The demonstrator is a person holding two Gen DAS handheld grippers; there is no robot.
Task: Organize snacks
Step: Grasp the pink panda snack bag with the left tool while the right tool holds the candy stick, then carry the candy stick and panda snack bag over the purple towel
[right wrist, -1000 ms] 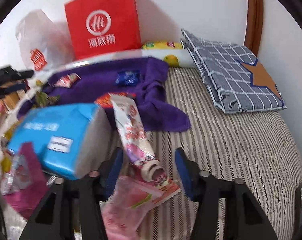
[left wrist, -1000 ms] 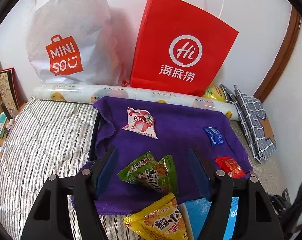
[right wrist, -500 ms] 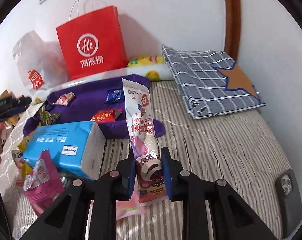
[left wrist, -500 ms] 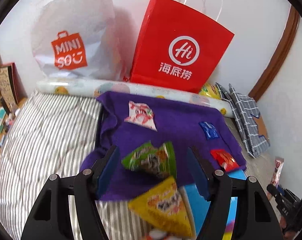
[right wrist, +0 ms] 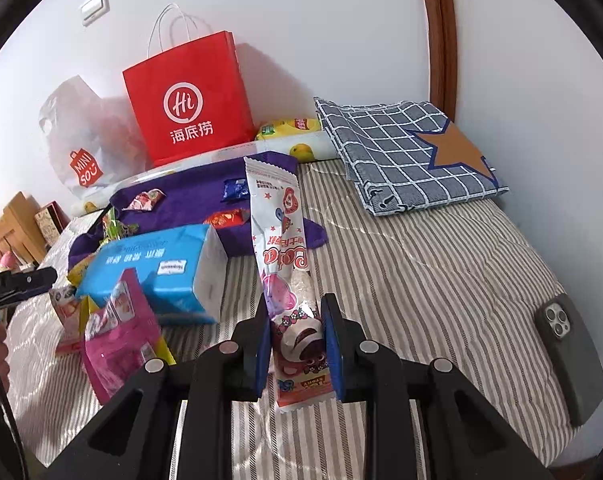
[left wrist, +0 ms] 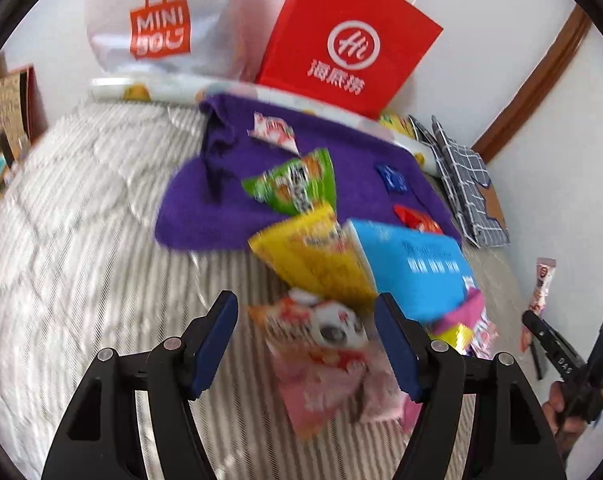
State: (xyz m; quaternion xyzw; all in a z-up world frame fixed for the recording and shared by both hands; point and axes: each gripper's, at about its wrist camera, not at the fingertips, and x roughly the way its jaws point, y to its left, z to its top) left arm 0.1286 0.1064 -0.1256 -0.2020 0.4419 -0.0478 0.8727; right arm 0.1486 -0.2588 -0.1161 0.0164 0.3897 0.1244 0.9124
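Right wrist: fingers [right wrist: 261,344] around snack stick [right wrist: 277,240].

Bright, even daylight-ish lighting, soft shadows behind the red paper bag [right wrist: 189,100]. Left wrist view is motion-smeared, especially the yellow snack packet [left wrist: 313,256]; right wrist view is sharp. Heavy fisheye curve, black corners.

Right gripper [right wrist: 295,340] now clamped on long snack packet [right wrist: 279,248], lifted; left gripper [left wrist: 306,340] over pink packet [left wrist: 321,344].
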